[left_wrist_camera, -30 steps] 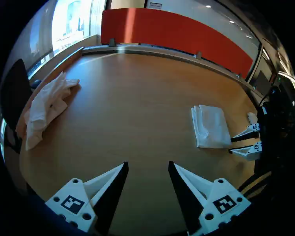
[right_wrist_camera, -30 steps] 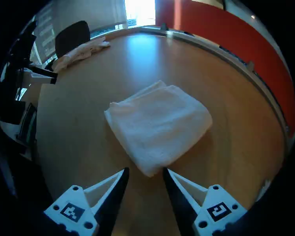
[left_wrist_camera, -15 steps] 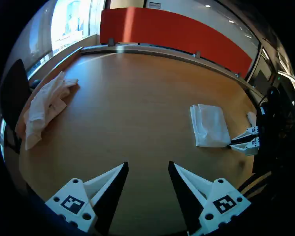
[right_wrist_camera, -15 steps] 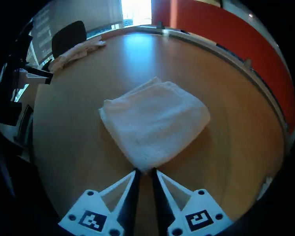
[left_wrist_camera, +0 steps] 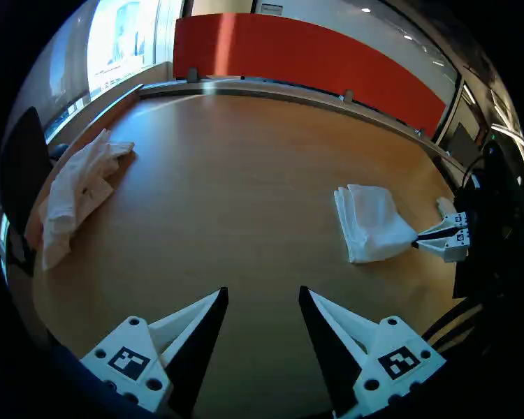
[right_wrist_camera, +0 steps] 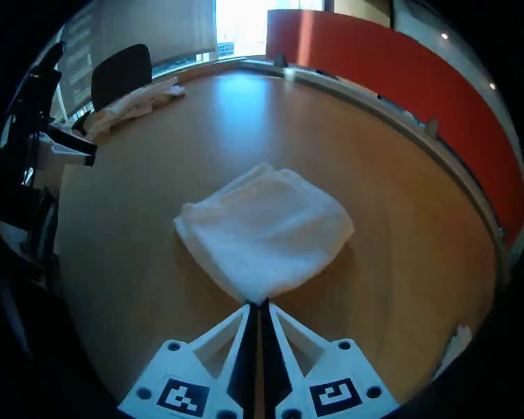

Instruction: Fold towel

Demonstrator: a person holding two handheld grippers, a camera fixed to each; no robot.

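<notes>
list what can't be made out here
- Right gripper view: how much of the folded towel corner the right tool pinches; the tool itself covers it.
- Right gripper view: white scrap at lower right; too small and blurred to identify.
- Left gripper view: whether the crumpled cloth is one piece or several; too far.

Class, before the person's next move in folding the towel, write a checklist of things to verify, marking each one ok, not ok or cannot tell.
1. The right gripper is shut on a corner of the folded towel: ok.
2. The left gripper is open and holds nothing: ok.
3. All towel layers are caught between the fingers: cannot tell.
4. The crumpled cloth lies well apart from the towel: ok.
5. The left gripper is near enough to help: not ok, it hangs over the table far from the towel.
</notes>
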